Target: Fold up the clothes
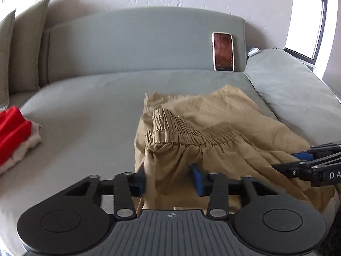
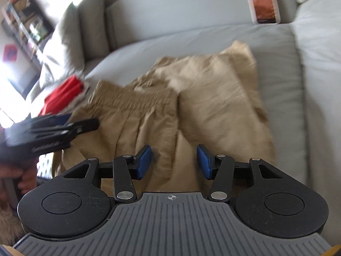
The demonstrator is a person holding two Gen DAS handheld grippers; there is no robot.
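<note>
Left gripper [image 1: 168, 180]: jaws apart, blue pads either side of a hanging fold of the tan shorts [image 1: 213, 132]. Cloth fills the gap between the pads; whether the pads actually touch it can't be told. Just ahead of the jaws the elastic waistband [image 1: 170, 128] is bunched up and raised, running off to the right of the jaws. The rest of the shorts lies beyond and to the right, flat on the grey sofa seat [image 1: 85, 106].

Right gripper [image 2: 173, 163]: jaws apart, nothing between the pads; the shorts [image 2: 213, 89] lie under and ahead of them. A vertical crease in the cloth runs forward from the gap. Waistband [image 2: 132, 98] sits ahead-left of these jaws. The view is motion-blurred.

Cross views: the right gripper [image 1: 283, 162] enters the left wrist view from the right edge, over the right part of the shorts, seen edge-on. The left gripper [image 2: 85, 123] shows at the left edge of the right wrist view, over the left hem area, with the person's hand [image 2: 15, 179] behind it.

Further out: red folded item [image 1: 12, 128] on a whitish cloth far left of the left jaws. Phone [image 1: 223, 51] stands propped against the backrest [image 1: 138, 42], ahead-right. Grey cushion [image 1: 298, 85] to the right, beige pillows [image 1: 25, 42] far left against the wall.
</note>
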